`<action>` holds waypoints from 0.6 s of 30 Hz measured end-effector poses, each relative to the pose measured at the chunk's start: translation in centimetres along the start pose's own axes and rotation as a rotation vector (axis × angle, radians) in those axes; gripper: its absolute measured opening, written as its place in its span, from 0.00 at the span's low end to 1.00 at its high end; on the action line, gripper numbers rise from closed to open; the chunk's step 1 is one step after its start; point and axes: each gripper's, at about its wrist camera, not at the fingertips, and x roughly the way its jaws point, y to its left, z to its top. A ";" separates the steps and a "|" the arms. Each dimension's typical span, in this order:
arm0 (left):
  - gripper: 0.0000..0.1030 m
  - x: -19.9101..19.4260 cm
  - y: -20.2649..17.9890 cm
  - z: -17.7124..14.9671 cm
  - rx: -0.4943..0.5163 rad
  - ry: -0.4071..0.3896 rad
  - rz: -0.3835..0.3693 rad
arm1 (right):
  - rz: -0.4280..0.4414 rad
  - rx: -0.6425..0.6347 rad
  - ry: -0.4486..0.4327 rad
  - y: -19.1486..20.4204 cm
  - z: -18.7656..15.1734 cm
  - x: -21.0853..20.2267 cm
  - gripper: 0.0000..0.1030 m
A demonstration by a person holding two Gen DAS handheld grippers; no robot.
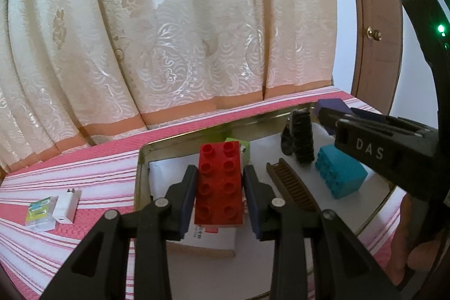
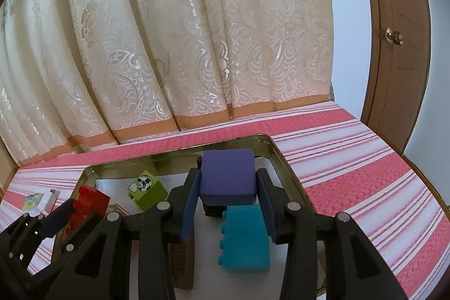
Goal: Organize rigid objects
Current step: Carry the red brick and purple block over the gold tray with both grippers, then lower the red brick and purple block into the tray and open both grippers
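Lying on the striped bed [image 1: 98, 173], far left: a packet [image 1: 40, 212] touching a white charger [image 1: 67, 205]. Left hand-held gripper [image 1: 220, 187] clamps a red brick [image 1: 219, 184] above the tray [image 1: 143, 159]. Tray holds a green cube [image 2: 146, 190], comb [image 1: 292, 184], teal brick [image 2: 246, 238]. Right hand-held gripper [image 2: 227, 184] clamps a purple block [image 2: 228, 176] above the tray.

Striped pink cloth [image 1: 92, 173] under tray [image 1: 140, 159], charger [image 1: 67, 205], packet [image 1: 39, 212].
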 end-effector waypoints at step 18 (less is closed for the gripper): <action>0.31 1.6 0.6 -0.8 -0.016 0.064 0.074 | 0.009 -0.056 0.037 1.7 -0.8 0.7 0.43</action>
